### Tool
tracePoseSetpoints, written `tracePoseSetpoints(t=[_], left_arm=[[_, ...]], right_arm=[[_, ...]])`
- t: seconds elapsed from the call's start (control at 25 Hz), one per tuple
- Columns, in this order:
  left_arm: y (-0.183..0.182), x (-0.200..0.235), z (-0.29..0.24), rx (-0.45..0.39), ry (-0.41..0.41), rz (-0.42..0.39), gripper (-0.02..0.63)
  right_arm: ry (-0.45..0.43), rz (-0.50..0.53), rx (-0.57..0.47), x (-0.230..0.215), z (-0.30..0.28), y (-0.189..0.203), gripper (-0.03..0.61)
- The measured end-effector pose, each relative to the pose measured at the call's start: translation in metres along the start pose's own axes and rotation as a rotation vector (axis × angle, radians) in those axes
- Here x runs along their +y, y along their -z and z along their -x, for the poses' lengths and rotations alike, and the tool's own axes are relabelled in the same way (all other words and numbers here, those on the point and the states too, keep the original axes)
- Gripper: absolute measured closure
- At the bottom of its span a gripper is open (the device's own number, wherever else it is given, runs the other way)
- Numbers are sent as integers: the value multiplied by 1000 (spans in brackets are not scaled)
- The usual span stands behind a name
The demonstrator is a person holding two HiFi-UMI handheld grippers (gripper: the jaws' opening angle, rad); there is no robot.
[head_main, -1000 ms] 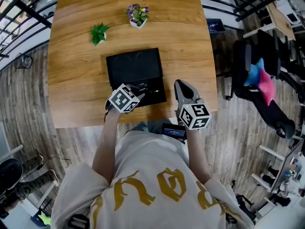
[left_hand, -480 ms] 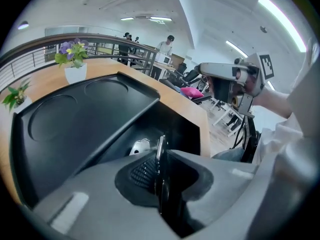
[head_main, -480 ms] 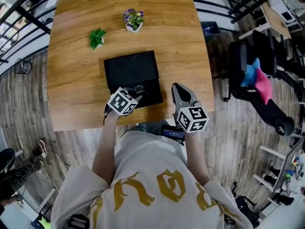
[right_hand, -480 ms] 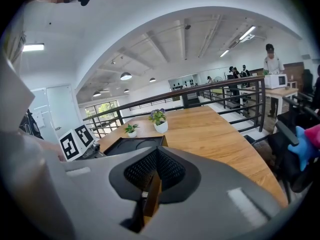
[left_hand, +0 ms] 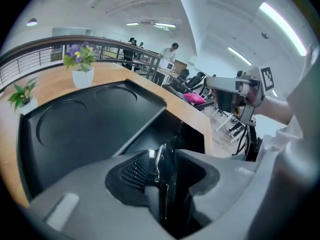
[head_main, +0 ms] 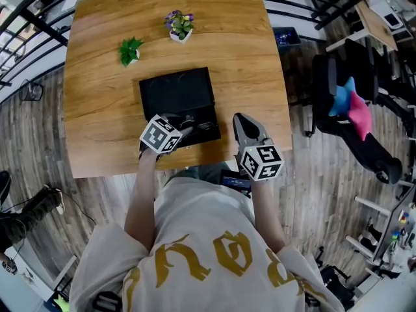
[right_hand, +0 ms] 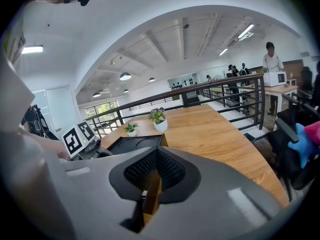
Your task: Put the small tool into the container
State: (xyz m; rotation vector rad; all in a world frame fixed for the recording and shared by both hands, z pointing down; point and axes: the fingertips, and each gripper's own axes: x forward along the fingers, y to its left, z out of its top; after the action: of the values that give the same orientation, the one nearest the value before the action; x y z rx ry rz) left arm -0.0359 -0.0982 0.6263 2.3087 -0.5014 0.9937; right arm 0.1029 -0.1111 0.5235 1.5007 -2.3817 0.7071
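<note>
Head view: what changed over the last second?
The left tongs shifted slightly left at the near edge of the open black case, jaws shut on the small tool. Nothing visibly picked up or released. The right tongs, the case, the green plant and the flower pot kept their places; the camera itself drifted a little.

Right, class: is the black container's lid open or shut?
Open. The lid lies folded back beyond the container, whose inside is exposed.

Small tool (left_hand: 157,160) mostly hidden in left hand-held gripper (left_hand: 166,153).
</note>
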Motion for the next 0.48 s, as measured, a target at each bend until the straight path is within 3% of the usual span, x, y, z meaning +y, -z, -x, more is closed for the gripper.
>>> tracePoseSetpoints(t=[0.2, 0.36, 0.48], left_arm=[[-5, -4, 3, -12, 1, -13, 437], [-15, -8, 17, -31, -53, -94, 439], [-34, -13, 35, -117, -87, -163, 437]], right_arm=[[-4, 24, 1, 0, -2, -4, 552], [-32, 51, -1, 12, -5, -9, 552], [-73, 22, -27, 26, -7, -19, 554]])
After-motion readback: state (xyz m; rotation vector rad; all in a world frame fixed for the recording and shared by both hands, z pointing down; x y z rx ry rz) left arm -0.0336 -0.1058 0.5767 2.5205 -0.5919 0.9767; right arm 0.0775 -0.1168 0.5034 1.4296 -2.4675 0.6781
